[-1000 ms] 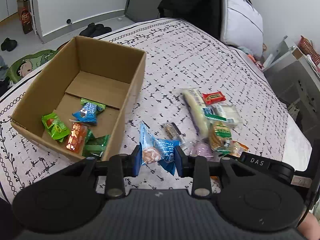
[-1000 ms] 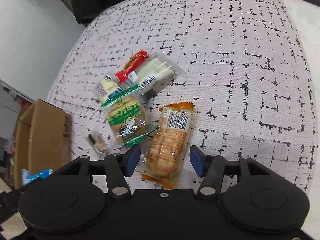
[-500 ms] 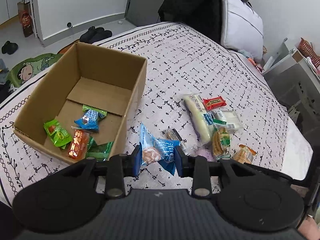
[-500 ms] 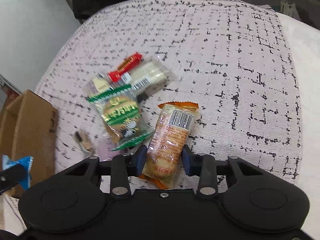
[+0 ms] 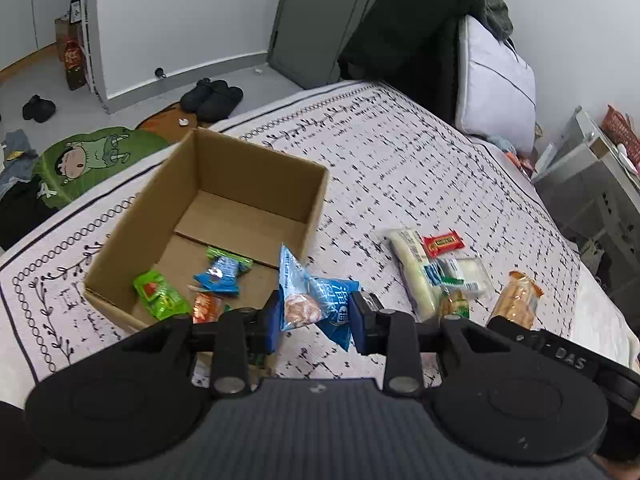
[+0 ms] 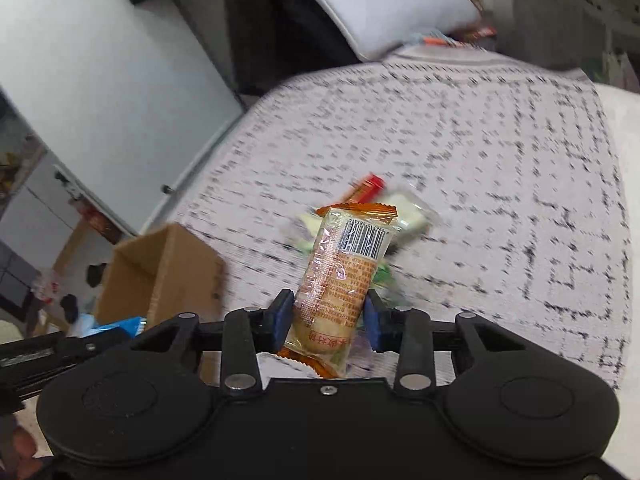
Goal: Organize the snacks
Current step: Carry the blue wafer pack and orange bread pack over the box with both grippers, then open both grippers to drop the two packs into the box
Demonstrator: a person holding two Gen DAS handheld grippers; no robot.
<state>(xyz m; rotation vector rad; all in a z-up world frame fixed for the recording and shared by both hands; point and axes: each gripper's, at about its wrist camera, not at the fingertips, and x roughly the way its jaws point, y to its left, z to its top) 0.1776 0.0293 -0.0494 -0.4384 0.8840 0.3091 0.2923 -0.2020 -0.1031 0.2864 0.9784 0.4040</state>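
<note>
While both handheld grippers are clamped on snacks above a patterned bedspread (image 5: 400, 168), an open cardboard box (image 5: 256, 168) sits on the bed as the collecting point. Just right of the box's near right corner, the left gripper (image 5: 315, 316) pinches a blue snack packet (image 5: 320, 298) between its blue pads, the packet raised clear of the bedspread. Inside the box lie a green packet (image 5: 160, 294), a blue-and-green packet (image 5: 222, 274) and an orange packet (image 5: 206, 308), all at its near end. Well right of the box, a loose group of snacks rests on the bedspread: a long white packet (image 5: 412, 268), a red bar (image 5: 443, 243), a clear packet (image 5: 464, 274) touching both, and a green-labelled biscuit pack (image 5: 454, 304) partly hidden behind the gripper. Farther right of the box, the right gripper (image 6: 328, 318) is closed on an orange-trimmed cracker packet (image 6: 344, 276), held upright with its barcode facing the camera; the background in that view is motion-blurred.
</note>
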